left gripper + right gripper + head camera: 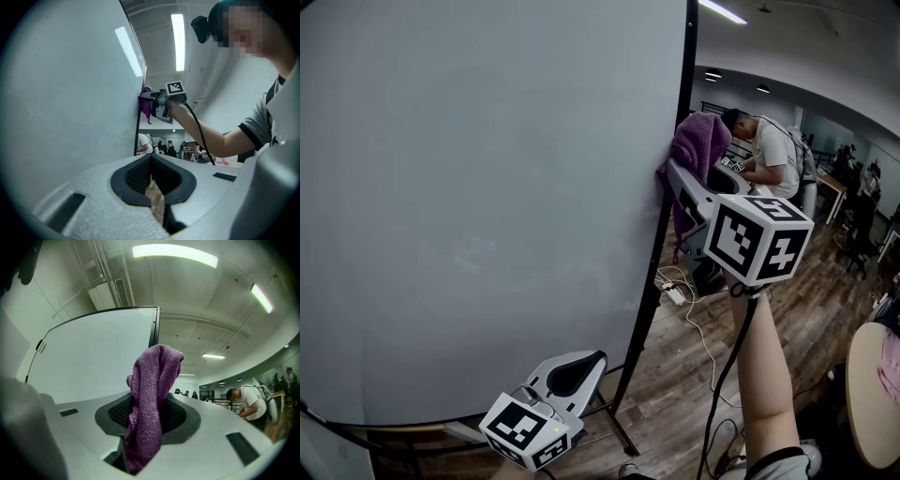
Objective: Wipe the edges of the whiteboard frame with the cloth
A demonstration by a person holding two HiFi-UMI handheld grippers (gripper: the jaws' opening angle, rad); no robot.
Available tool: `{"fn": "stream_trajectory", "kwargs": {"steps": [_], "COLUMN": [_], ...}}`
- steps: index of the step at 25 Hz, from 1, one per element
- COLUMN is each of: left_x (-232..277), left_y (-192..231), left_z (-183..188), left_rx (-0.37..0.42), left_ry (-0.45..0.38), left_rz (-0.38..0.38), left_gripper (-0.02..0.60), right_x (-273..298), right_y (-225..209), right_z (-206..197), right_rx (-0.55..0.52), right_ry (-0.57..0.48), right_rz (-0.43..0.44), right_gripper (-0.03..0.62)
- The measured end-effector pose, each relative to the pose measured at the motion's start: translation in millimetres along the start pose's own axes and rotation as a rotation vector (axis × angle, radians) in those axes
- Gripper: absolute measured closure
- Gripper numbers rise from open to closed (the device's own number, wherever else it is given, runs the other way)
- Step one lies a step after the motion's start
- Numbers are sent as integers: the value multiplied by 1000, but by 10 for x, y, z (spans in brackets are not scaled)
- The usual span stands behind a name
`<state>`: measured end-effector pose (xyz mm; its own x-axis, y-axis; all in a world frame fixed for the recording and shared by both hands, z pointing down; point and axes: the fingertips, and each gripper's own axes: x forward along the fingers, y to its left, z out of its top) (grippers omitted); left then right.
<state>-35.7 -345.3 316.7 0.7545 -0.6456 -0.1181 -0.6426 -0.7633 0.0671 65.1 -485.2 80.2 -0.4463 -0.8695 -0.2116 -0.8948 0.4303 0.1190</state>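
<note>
"What's over on the left?"

"The whiteboard (469, 187) fills that side. Low by its bottom rail sits the left gripper (577, 367). Its jaws are drawn together to a thin slit with nothing between them."

"And the cloth?"

"The purple cloth (701, 148) hangs higher up, against the black frame (684, 66) at the board's right edge. The right gripper (677, 184) has its 2 jaws clamped on the cloth's middle. The cloth seems to touch the frame, though the contact is hard to see."

"Further right?"

"A person (771, 150) bends over a desk, well apart."
</note>
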Motion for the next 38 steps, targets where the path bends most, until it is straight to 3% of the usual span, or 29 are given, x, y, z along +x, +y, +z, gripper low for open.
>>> {"fn": "stream_trajectory", "kwargs": {"steps": [17, 38], "left_x": [-126, -379], "left_y": [-84, -123], "left_z": [25, -165], "left_rx": [-16, -58], "left_ry": [18, 33], "left_rz": [6, 44], "left_gripper": [565, 565], "right_x": [-93, -312], "right_y": [36, 84], "right_z": [-341, -1091], "right_rx": [59, 72], "right_ry": [51, 177], "right_rz": [-7, -57], "right_gripper": [457, 457]}}
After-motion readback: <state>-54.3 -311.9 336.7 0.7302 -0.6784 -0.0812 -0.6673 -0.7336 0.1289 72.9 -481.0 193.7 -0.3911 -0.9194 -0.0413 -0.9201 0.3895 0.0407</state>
